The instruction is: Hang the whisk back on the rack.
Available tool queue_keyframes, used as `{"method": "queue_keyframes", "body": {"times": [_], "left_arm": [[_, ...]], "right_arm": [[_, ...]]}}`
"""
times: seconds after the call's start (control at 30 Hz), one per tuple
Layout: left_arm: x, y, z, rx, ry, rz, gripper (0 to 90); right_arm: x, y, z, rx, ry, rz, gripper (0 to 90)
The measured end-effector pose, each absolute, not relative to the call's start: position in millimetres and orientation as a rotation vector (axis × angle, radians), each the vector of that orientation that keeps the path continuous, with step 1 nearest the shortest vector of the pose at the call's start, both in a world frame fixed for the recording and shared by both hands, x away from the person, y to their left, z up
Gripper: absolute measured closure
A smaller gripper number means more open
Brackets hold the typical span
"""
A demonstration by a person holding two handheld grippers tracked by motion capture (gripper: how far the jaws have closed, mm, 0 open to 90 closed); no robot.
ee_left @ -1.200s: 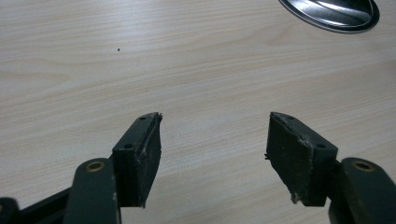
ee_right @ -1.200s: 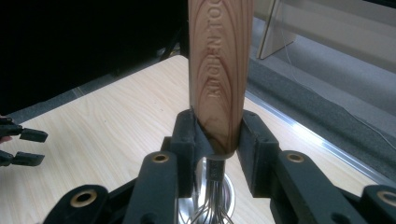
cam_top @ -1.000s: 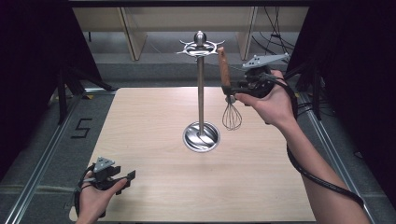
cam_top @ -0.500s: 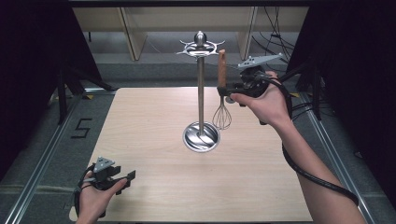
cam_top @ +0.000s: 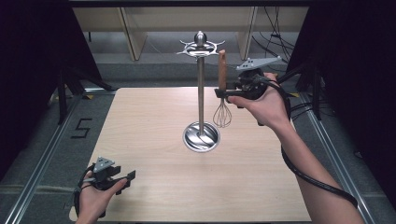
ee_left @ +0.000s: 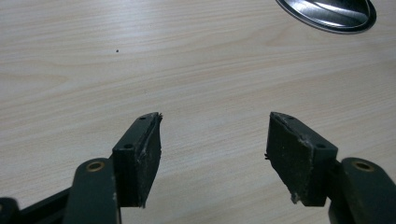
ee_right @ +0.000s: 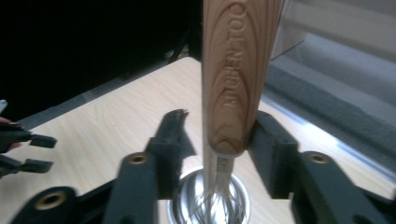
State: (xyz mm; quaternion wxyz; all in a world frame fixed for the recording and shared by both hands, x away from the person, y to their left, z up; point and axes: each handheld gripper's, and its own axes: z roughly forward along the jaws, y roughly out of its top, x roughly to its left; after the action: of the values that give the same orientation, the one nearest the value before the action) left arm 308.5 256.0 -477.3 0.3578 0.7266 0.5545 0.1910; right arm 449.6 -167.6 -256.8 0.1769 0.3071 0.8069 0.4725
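The right gripper (cam_top: 223, 94) grasps a whisk (cam_top: 222, 88) upright beside the stand (cam_top: 201, 98); its own view reveals lettering on the handle (ee_right: 238, 70). The left gripper (ee_left: 212, 154) gapes empty over the table (ee_left: 93, 70).

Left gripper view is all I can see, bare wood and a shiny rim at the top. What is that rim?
Observer: The round base of a tall metal stand with hooks on top.
Operator: Where is the other hand?
Observer: The right tongs hold a whisk upright beside the stand's pole.
Operator: Gripped where?
Observer: Low on its wooden handle, wire head pointing down.
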Motion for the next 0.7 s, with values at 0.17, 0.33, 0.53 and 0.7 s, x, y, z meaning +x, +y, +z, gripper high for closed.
{"method": "queue_keyframes", "body": {"times": [0.17, 0.33, 0.53, 0.7], "left_arm": [[308.6, 256.4, -477.3, 1.879, 1.429, 0.493, 34.8], [308.8, 255.0, -478.1, 1.856, 1.438, 0.495, 34.8], [308.9, 255.2, -478.5, 1.855, 1.438, 0.497, 34.8], [309.1, 257.6, -478.1, 1.901, 1.419, 0.491, 34.8]], "right_arm": [[444.7, -175.7, -259.4, 0.828, 2.203, 1.339, 45.1], [430.5, -189.6, -266.1, 0.830, 2.158, 1.332, 40.9], [413.6, -211.2, -281.9, 0.835, 2.140, 1.300, 40.0], [403.1, -225.5, -291.5, 0.858, 2.117, 1.308, 37.2]]}}
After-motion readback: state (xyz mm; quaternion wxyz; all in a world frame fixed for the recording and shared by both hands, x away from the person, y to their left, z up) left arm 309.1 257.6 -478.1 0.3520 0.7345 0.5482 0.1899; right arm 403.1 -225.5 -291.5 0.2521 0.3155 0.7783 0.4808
